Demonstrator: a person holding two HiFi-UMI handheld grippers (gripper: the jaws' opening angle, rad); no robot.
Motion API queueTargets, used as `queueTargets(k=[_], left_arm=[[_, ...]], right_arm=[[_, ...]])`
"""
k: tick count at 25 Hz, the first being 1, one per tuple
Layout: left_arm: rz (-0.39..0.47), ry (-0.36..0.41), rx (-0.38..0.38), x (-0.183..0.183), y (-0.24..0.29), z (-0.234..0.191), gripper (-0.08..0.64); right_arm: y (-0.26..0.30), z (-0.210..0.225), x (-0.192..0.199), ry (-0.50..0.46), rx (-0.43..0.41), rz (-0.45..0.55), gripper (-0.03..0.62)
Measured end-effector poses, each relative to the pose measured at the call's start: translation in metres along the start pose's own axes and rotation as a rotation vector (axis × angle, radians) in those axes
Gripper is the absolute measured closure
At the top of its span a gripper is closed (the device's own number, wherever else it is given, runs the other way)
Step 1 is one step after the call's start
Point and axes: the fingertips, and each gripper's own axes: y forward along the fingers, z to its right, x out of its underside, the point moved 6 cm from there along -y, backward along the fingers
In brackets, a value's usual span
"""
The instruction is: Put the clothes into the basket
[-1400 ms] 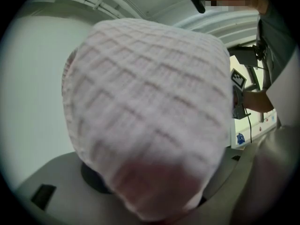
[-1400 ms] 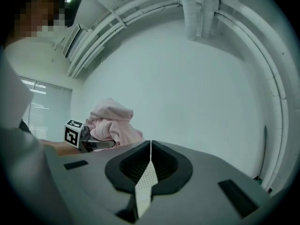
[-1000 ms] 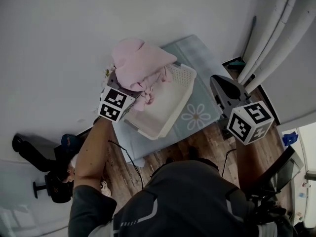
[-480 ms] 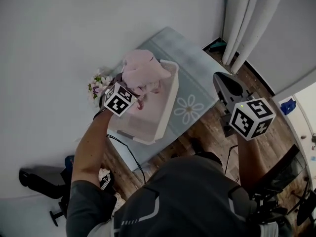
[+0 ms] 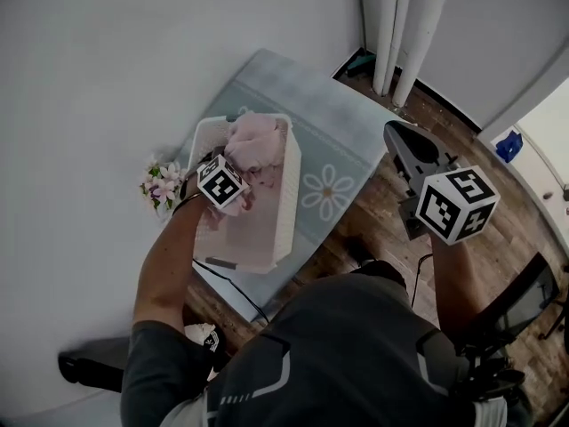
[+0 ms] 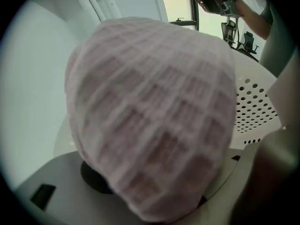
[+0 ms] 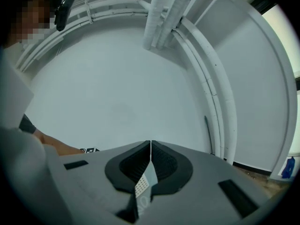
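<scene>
A pink waffle-knit garment [image 5: 258,140] lies bunched in the far end of the white perforated basket [image 5: 289,194]. My left gripper [image 5: 242,163] points steeply down into the basket, shut on that garment. In the left gripper view the pink garment [image 6: 150,111] fills most of the picture and hides the jaws of the left gripper [image 6: 154,205]. The basket's holed wall [image 6: 255,107] shows at the right. My right gripper [image 5: 396,132] hangs in the air right of the basket, over the floor. Nothing is held in the right gripper [image 7: 150,146], whose jaws meet.
The basket stands on a light blue mat [image 5: 333,123] with a daisy print, against a pale wall. A bunch of flowers [image 5: 160,185] lies left of the basket. White curtains [image 5: 400,25] hang at the back, and a black cable [image 5: 233,278] runs over the wooden floor.
My left gripper has come down with the pink garment from above the basket's rim into the basket. The right gripper has shifted a little and stays shut.
</scene>
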Motion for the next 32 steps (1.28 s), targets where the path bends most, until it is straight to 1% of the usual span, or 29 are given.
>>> queueTargets(k=[3, 6, 9, 11, 13, 16, 18, 21, 25, 29, 32], left_arm=[[-0.038, 0.016, 0.058, 0.0, 0.015, 0.004, 0.202], [-0.098, 0.03, 0.113, 0.0, 0.03, 0.014, 0.202], [-0.14, 0.047, 0.141, 0.002, 0.049, 0.024, 0.202], [-0.159, 0.032, 0.151, 0.002, 0.06, 0.024, 0.202], [-0.176, -0.001, 0.165, 0.002, 0.069, 0.026, 0.201], [-0.207, -0.024, 0.203, 0.007, 0.082, 0.042, 0.202], [-0.215, -0.023, 0.203, 0.011, 0.089, 0.045, 0.201], [-0.212, -0.011, 0.188, 0.008, 0.093, 0.034, 0.196], [-0.21, -0.019, 0.219, 0.01, 0.098, 0.041, 0.195], [-0.212, -0.027, 0.212, 0.012, 0.096, 0.04, 0.187], [-0.215, 0.017, 0.213, 0.008, 0.09, 0.037, 0.167]], right_arm=[[-0.005, 0.006, 0.0, 0.002, 0.019, -0.003, 0.577], [-0.008, 0.009, 0.004, 0.012, 0.031, -0.011, 0.577], [-0.012, 0.01, 0.008, 0.008, 0.044, -0.023, 0.577], [-0.013, 0.015, 0.007, 0.002, 0.052, -0.026, 0.577], [-0.014, 0.02, 0.007, 0.004, 0.062, -0.03, 0.577], [-0.024, 0.023, 0.018, 0.02, 0.084, -0.055, 0.577], [-0.027, 0.023, 0.022, 0.023, 0.088, -0.06, 0.577], [-0.024, 0.025, 0.018, 0.013, 0.087, -0.041, 0.577], [-0.025, 0.027, 0.023, 0.021, 0.094, -0.054, 0.577], [-0.021, 0.022, 0.019, 0.013, 0.064, -0.054, 0.577], [-0.018, 0.019, 0.013, -0.003, 0.04, -0.052, 0.577]])
